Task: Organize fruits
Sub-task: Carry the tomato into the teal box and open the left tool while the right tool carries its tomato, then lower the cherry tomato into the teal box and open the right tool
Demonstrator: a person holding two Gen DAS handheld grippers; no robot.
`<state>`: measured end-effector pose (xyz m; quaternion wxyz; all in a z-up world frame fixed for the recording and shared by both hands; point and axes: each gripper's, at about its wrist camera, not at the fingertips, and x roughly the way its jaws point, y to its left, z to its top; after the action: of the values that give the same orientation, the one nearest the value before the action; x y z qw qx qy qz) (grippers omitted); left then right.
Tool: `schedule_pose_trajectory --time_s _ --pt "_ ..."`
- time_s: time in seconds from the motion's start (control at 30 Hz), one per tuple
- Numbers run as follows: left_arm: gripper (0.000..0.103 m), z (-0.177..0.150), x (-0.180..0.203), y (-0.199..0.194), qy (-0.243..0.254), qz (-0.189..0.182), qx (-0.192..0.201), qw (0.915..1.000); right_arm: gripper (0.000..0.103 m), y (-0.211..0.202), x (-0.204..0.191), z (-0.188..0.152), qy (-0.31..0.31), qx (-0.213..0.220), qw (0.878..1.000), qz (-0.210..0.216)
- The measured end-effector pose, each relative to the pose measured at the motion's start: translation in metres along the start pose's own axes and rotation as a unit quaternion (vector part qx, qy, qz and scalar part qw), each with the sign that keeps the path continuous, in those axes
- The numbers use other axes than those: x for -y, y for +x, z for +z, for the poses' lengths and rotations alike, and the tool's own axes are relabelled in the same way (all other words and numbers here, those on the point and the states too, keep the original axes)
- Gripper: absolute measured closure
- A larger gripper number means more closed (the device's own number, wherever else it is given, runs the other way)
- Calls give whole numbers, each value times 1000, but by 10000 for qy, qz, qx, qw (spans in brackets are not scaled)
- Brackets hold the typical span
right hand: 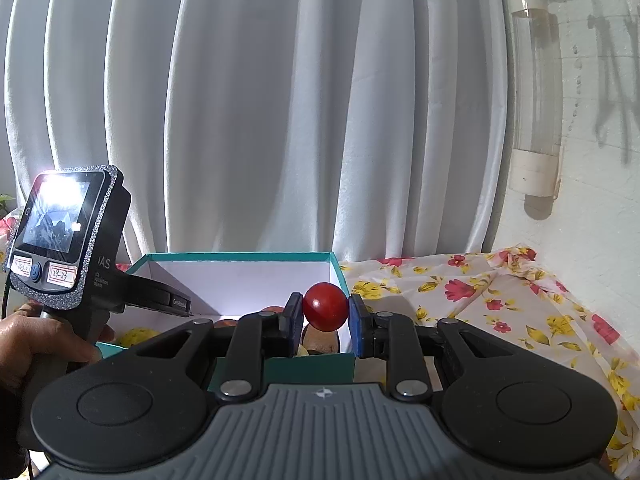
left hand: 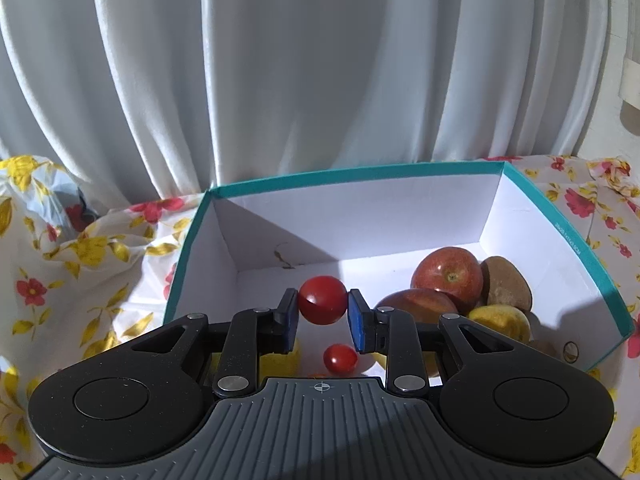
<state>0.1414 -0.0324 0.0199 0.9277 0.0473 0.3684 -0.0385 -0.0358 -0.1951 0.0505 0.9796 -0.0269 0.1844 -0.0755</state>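
Note:
My left gripper (left hand: 322,305) is shut on a red cherry tomato (left hand: 322,300) and holds it over the inside of a teal-rimmed white box (left hand: 360,216). In the box lie another small tomato (left hand: 340,358), two red apples (left hand: 448,276), a brown fruit (left hand: 507,284) and a yellow-green fruit (left hand: 500,322). My right gripper (right hand: 325,309) is shut on a second red cherry tomato (right hand: 325,306), held above the near right corner of the same box (right hand: 240,268). The left gripper's body (right hand: 68,236) shows at the left of the right wrist view.
The box stands on a floral cloth (right hand: 480,300) that covers the surface. A white curtain (left hand: 320,60) hangs behind. A clear tube holder (right hand: 536,92) is fixed to the wall at right. Crumpled cloth (left hand: 60,220) lies left of the box.

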Motion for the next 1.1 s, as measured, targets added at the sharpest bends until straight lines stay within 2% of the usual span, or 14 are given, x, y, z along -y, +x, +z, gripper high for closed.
schedule_pose_trajectory --time_s 0.4,0.47,0.5,0.53,0.57,0.6,0.63,0.67,0.9,1.1 --pt "70 -4 -4 15 -66 38 -230 9997 80 6 0 0 -41 5 10000 57" --pt "59 -4 -5 15 -68 36 -222 9997 80 7 0 0 -41 5 10000 72" --pt "42 -4 -5 13 -80 46 -206 9997 80 8 0 0 -44 0 10000 77" --pt "35 -4 -6 11 -91 57 -138 9998 80 9 0 0 -44 -3 10000 79" --pt "34 -4 -6 8 -69 79 -75 9999 80 9 -1 0 -49 -6 10000 85" --pt "26 -3 -5 4 -28 95 -23 9999 80 10 -1 0 -61 -10 9999 93" --pt "15 -2 -6 -1 -20 89 7 10000 80 11 -1 0 -67 -11 9999 98" --pt "12 -1 -7 -5 -41 73 46 10000 80 13 -1 1 -75 -17 9999 106" --pt "3 -1 -16 -51 -45 -19 268 9996 80 23 -5 3 -174 -1 9997 152" --pt "2 -3 -22 -68 -4 176 277 9995 80 40 -11 6 -295 -18 9992 265"
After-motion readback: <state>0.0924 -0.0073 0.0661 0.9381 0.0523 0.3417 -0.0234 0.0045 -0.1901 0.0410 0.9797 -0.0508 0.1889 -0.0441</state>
